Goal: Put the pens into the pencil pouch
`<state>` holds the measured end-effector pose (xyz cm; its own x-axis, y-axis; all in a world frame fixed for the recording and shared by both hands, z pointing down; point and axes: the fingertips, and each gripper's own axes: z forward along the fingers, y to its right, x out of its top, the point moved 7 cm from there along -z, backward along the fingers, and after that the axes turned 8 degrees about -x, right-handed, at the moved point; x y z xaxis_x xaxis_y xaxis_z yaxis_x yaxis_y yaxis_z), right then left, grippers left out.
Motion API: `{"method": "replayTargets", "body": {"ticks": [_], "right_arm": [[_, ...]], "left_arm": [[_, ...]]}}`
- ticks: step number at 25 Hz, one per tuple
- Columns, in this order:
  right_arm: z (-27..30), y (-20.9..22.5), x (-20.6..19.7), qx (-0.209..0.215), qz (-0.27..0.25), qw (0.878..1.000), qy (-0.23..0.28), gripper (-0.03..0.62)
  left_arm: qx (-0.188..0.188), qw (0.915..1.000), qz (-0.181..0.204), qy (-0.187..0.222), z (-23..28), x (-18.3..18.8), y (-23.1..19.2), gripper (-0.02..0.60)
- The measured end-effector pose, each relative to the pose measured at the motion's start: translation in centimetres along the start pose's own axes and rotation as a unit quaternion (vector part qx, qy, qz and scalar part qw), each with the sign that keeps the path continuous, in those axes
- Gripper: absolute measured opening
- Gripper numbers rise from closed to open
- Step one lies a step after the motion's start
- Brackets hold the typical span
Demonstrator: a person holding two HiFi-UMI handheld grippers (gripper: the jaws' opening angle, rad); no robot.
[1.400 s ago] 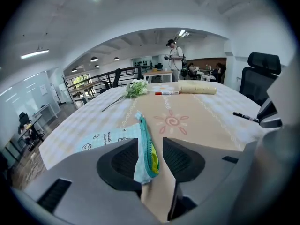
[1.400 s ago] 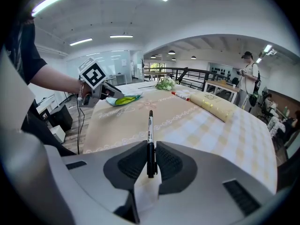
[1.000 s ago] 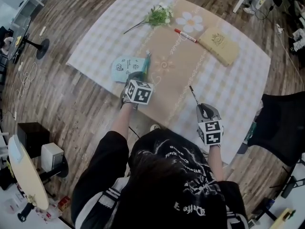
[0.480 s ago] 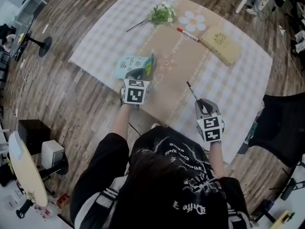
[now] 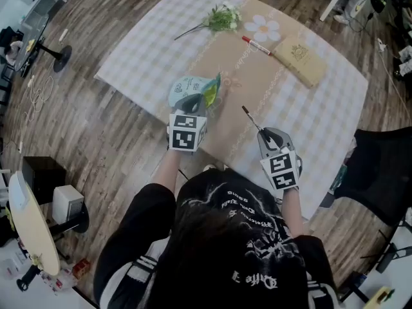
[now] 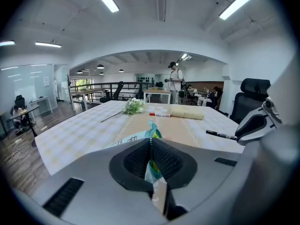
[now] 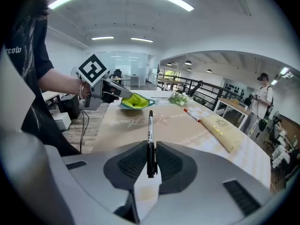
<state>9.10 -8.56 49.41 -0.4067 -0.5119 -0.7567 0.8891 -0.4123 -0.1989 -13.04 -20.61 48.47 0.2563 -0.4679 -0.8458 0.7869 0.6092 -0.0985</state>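
A light-blue pencil pouch (image 5: 191,88) with a green lining hangs at the table's near edge, one side lifted. My left gripper (image 5: 196,103) is shut on its edge, and the fabric is pinched between the pads (image 6: 151,159). My right gripper (image 5: 262,132) is shut on a black pen (image 5: 250,117), which sticks out forward past the jaws (image 7: 150,128) toward the pouch's mouth (image 7: 134,101). A red-capped pen (image 5: 256,46) lies at the far side of the table.
A tan book (image 5: 300,58) lies beside the red-capped pen, and a flower sprig (image 5: 221,19) sits at the far edge. A checked cloth (image 5: 141,56) covers the table. A black chair (image 5: 380,166) stands to the right. Desks and people are in the background.
My left gripper has lifted the pouch's edge and carried it up and to the right. The right gripper has moved left with the black pen, closer to the pouch.
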Motion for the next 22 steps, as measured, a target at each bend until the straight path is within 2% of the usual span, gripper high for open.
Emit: {"method": "replayTargets", "body": {"ticks": [8,14,22], "right_arm": [[0.0,-1.9,1.1,0.031,-0.038,0.999,-0.003,0.067],[0.7,-3.2,1.9,0.051,-0.075,0.996,-0.015,0.067],[1.7,-4.4,2.4,0.064,-0.104,0.992,-0.032,0.067]], "left_arm": [[-0.045,0.9986,-0.006,0.026,-1.6,-0.5,2.9,0.033],[-0.067,0.9975,0.022,0.008,-1.9,-2.0,4.5,0.034],[-0.109,0.9934,0.038,0.0,-2.5,-3.0,6.4,0.034]]}}
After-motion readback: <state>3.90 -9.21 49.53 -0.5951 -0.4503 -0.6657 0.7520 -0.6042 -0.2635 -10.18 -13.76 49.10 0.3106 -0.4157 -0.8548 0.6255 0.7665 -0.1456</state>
